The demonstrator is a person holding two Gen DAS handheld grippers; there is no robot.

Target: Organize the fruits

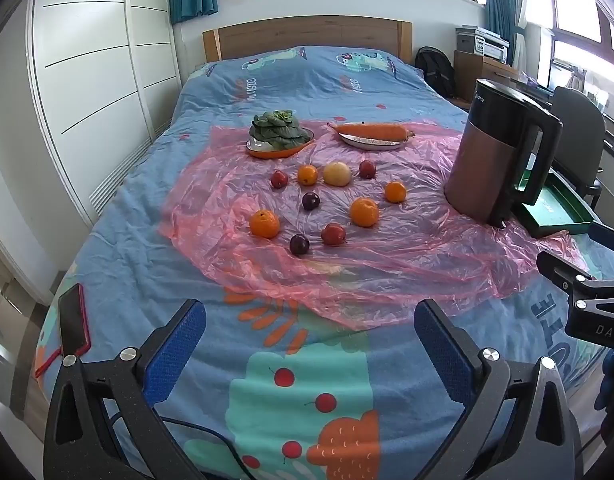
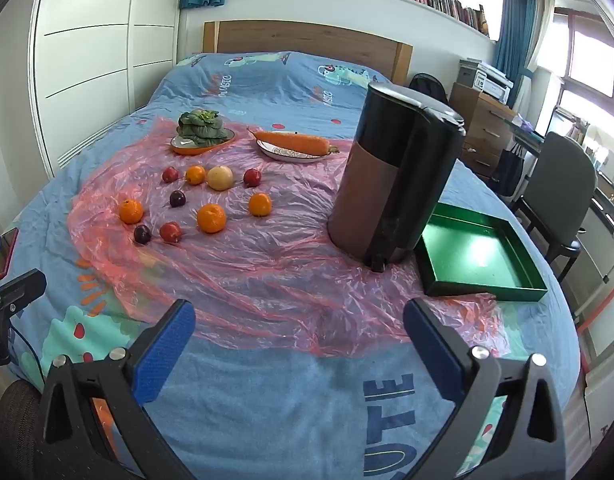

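Several fruits lie loose on a pink plastic sheet (image 1: 387,264) on the bed: oranges (image 1: 264,223) (image 2: 211,218), dark and red plums (image 1: 299,244) (image 2: 142,234), and a pale yellow round fruit (image 1: 337,173) (image 2: 220,177). A green tray (image 2: 483,256) sits empty at the right, behind a kettle. My left gripper (image 1: 310,344) is open and empty, low over the bedspread in front of the sheet. My right gripper (image 2: 299,336) is open and empty at the sheet's near edge. The right gripper also shows in the left wrist view (image 1: 587,296).
A brown and black electric kettle (image 2: 391,184) stands between the fruits and the tray. An orange dish of leafy greens (image 1: 279,132) and a plate with a carrot (image 1: 373,133) sit behind the fruits. A red phone (image 1: 73,322) lies at the bed's left edge. A chair (image 2: 563,184) stands at the right.
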